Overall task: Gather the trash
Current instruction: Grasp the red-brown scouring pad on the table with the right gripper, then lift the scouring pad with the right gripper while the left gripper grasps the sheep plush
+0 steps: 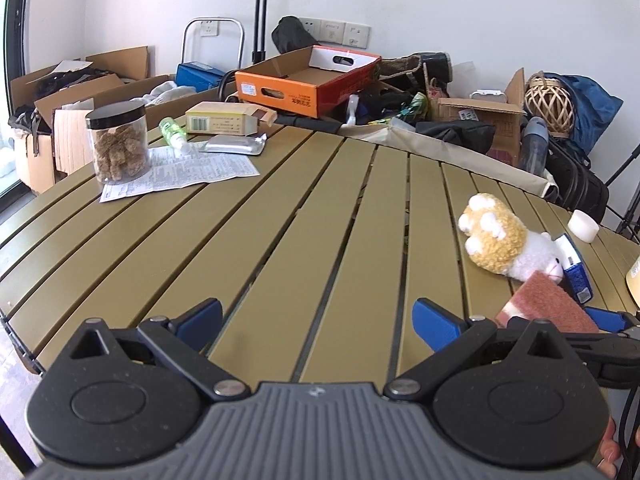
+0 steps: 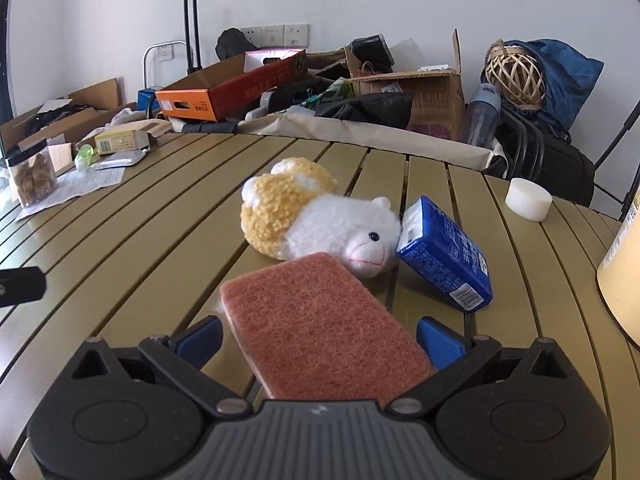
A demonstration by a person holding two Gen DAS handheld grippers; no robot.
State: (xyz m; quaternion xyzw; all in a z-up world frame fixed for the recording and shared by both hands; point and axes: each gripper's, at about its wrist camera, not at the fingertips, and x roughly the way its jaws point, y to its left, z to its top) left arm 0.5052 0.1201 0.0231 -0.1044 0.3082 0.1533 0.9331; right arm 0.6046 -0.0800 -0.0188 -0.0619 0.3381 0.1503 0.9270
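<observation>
On slatted table (image 2: 120,248) | right gripper (image 2: 320,334) grasps one sponge (image 2: 320,320) | left gripper (image 1: 318,320) released | one plush (image 2: 312,220)

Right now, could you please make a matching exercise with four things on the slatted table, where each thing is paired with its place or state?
Things:
1. reddish-brown scouring sponge
2. white and yellow plush toy
3. clear plastic jar with black lid
4. small white round cap

Places or states:
A. stands on a printed paper sheet
B. lies on its side, nose against a blue carton
C. sits between the fingers of the right gripper
D. stands alone near the table's far right edge

Pairs: 1-C, 2-B, 3-A, 4-D
</observation>
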